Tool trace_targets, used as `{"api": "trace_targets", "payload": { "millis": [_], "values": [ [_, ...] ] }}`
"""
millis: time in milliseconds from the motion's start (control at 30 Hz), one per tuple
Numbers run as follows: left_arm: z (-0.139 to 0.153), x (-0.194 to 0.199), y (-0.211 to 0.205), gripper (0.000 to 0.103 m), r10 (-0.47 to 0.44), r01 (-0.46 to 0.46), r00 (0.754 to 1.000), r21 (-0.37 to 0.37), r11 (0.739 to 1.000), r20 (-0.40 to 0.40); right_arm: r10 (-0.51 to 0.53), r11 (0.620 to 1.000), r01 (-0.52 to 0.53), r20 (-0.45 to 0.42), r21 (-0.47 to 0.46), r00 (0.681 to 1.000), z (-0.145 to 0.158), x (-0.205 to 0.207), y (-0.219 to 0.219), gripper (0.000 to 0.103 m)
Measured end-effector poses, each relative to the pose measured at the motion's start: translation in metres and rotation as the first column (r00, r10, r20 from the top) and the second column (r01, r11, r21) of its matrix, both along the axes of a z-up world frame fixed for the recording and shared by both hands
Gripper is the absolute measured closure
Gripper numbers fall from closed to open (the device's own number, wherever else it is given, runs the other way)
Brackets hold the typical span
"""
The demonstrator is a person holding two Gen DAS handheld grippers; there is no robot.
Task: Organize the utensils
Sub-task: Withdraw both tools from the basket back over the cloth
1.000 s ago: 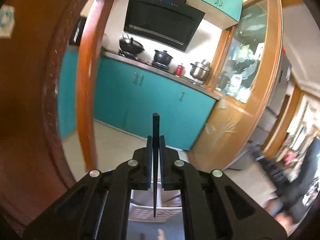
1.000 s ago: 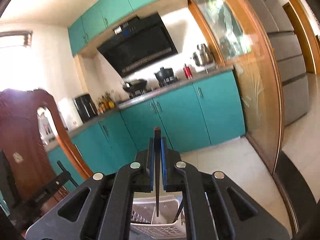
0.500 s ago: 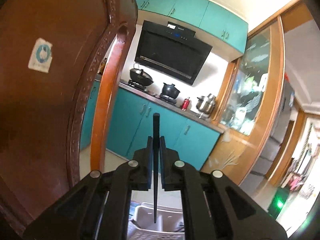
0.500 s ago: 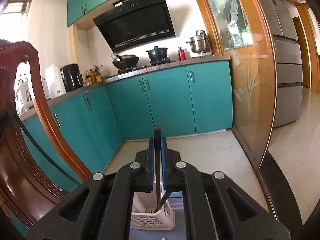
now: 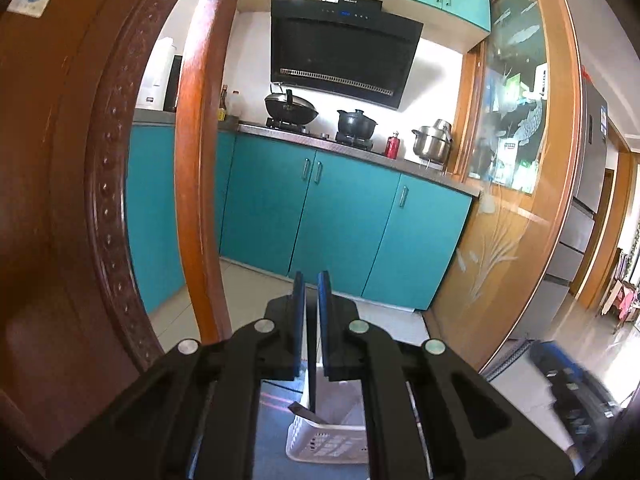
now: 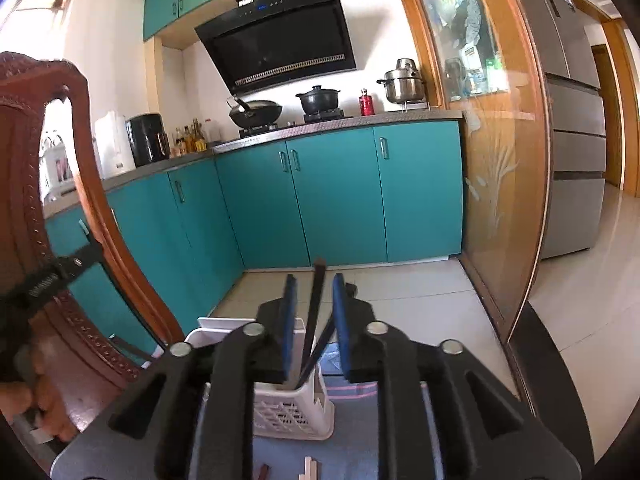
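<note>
Left wrist view: a carved wooden chair back (image 5: 108, 200) fills the left side, very near the left gripper (image 5: 311, 276). Its blue pads stand close together with only a narrow slit between them. Low in that slit shows the left chopstick (image 5: 311, 388), upright, with its lower end down in the white basket (image 5: 328, 444). We cannot tell whether the pads press on it.

In the right wrist view the same chair back (image 6: 24, 160) crowds the left edge. The jaws of the right gripper (image 6: 315, 278) have just been opening and now stand partly apart. The right chopstick (image 6: 316, 300) leans loose between them, touching neither pad that we can see, with its foot in the basket (image 6: 288, 412). Another dark stick (image 6: 320, 344) leans in the same basket, crossing behind it.

The basket sits on a blue surface (image 6: 352, 440), with a striped cloth (image 6: 360, 392) just behind it. Two small pieces, one pale (image 6: 312, 468) and one dark (image 6: 262, 470), lie at the near edge.

Beyond we see a kitchen with a pale tiled floor (image 6: 400, 288). Teal cabinets (image 5: 340, 216) run under a grey counter. On the counter stand a wok (image 5: 290, 106), a black pot (image 5: 356, 122), a red bottle (image 5: 393, 146) and a steel pot (image 5: 434, 144). A black range hood (image 5: 340, 56) hangs above them. To the right stand a wood-framed glass partition (image 5: 512, 120) and, past it, a grey fridge (image 6: 576, 160).
</note>
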State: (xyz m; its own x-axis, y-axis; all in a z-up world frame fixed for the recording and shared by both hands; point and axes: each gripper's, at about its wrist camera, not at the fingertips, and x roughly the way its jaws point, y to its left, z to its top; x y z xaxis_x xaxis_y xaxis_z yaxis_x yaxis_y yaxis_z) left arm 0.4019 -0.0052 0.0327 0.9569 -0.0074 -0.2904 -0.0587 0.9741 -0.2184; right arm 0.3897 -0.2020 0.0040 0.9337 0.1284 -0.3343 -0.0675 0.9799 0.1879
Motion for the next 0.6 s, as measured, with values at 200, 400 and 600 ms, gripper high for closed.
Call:
{"api": "trace_targets", "payload": {
  "millis": [200, 400, 600],
  "values": [
    [-0.002, -0.029, -0.003, 0.092, -0.015, 0.014, 0.999, 0.033, 0.999, 0.029, -0.112, 0.993, 0.108, 0.126, 0.038, 0.986, -0.001, -0.059, -0.036, 0.061],
    [-0.031, -0.053, -0.027, 0.090, -0.092, 0.099, 0.993, 0.097, 0.990, -0.073, -0.084, 0.994, 0.090, -0.090, 0.065, 0.992, -0.049, -0.057, -0.053, 0.061],
    [-0.108, -0.028, -0.036, 0.085, -0.178, 0.193, 0.889, -0.007, 0.981, -0.421, 0.144, 0.981, -0.194, -0.582, -0.024, 0.801, -0.156, -0.006, 0.012, 0.062]
  ]
}}
